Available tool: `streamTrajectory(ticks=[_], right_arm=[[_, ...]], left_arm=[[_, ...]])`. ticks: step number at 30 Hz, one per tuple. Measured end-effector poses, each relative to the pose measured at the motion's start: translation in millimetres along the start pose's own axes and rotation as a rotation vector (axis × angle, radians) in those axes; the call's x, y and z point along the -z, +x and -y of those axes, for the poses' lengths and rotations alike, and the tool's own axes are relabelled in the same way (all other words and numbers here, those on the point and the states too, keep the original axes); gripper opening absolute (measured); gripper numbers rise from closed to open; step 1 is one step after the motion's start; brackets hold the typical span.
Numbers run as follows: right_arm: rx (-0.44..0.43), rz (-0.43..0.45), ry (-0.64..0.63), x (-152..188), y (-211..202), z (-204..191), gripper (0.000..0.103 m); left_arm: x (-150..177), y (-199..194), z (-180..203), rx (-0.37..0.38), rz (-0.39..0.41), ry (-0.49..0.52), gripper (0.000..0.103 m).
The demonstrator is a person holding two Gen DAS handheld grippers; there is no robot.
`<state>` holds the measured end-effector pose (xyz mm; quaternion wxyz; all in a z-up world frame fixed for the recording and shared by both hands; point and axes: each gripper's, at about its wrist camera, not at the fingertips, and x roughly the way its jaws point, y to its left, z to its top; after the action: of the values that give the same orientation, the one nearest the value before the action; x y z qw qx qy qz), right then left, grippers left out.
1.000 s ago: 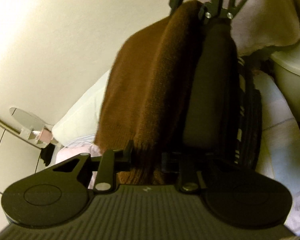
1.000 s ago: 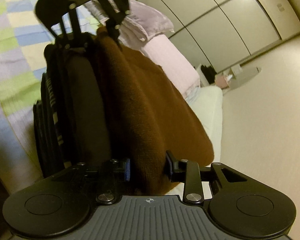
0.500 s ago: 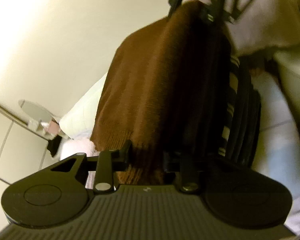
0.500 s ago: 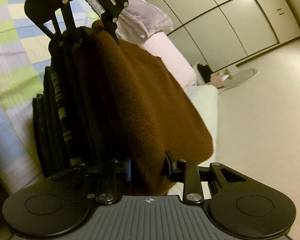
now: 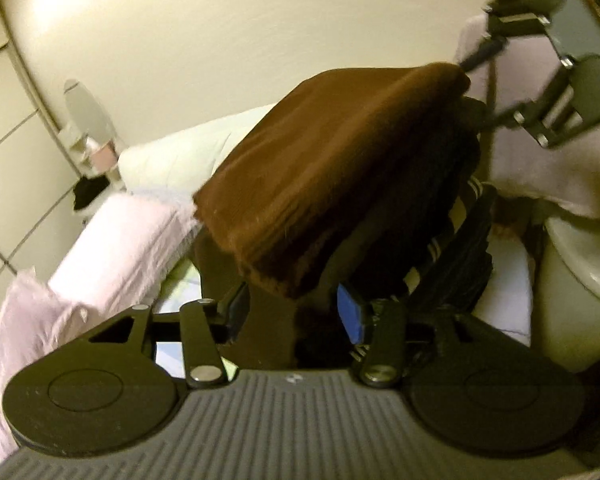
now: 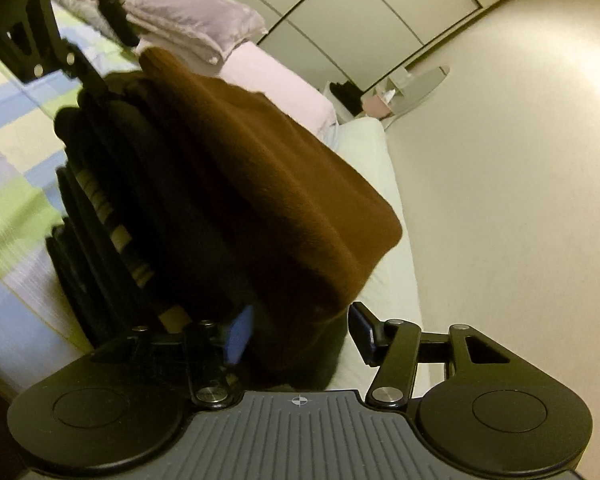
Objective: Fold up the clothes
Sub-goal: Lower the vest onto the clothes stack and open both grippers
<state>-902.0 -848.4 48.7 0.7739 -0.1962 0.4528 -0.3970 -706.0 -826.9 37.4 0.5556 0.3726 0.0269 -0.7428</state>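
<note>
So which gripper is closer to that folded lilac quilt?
Left. The left gripper is at the brown sweater's end beside the lilac quilt; the right gripper is at the sweater's opposite end, away from it.

A folded brown knit garment [image 5: 332, 168] lies as the top layer of a stack of folded clothes [image 6: 100, 216]. Its thick folded edge faces the left wrist camera, its ribbed surface slopes away. Beneath it sit dark garments, one with pale stripes [image 5: 448, 232]. The stack rests on a bed with a checked blue, green and white cover [image 6: 16, 200].
</note>
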Motion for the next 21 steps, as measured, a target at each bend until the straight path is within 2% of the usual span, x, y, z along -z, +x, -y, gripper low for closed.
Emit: streamTrajectory(ticks=[3,5,6,8,9,10,14,16,21], right_arm=[[-0.02,0.008,0.03,3.3,-8.5,-5.5,0.061],[-0.031,0.015,0.059,6.1,-15.1,-9.6,0.062],[-0.038,0.016,0.081,6.8,-17.9,-11.0,0.063],[-0.052,0.008,0.145,7.9,-22.2,-14.7,0.069],[-0.056,-0.001,0.185,7.7,-24.6,-15.9,0.076],[-0.059,-0.01,0.236,7.0,-27.9,-16.2,0.082],[-0.093,-0.068,0.533,2.6,-40.1,-15.4,0.09],[-0.1,-0.104,0.694,1.6,-47.3,-17.8,0.095],[-0.133,-0.188,1.053,4.9,-68.4,-29.9,0.097]], left_arm=[[2.9,-9.7,0.3,0.011,-0.019,-0.067,0.048],[4.8,-17.0,0.9,0.02,-0.029,-0.115,0.062],[5.7,-20.2,1.2,0.024,-0.032,-0.14,0.065],[7.6,-23.9,1.8,0.031,-0.031,-0.195,0.071],[8.7,-26.2,1.5,0.034,-0.031,-0.224,0.075],[9.3,-29.1,0.9,0.036,-0.03,-0.251,0.079],[16.8,-45.6,-4.1,0.085,-0.018,-0.349,0.096],[25.0,-57.9,-5.9,0.1,-0.011,-0.376,0.098],[48.2,-89.9,-10.5,0.14,0.0,-0.437,0.101]])
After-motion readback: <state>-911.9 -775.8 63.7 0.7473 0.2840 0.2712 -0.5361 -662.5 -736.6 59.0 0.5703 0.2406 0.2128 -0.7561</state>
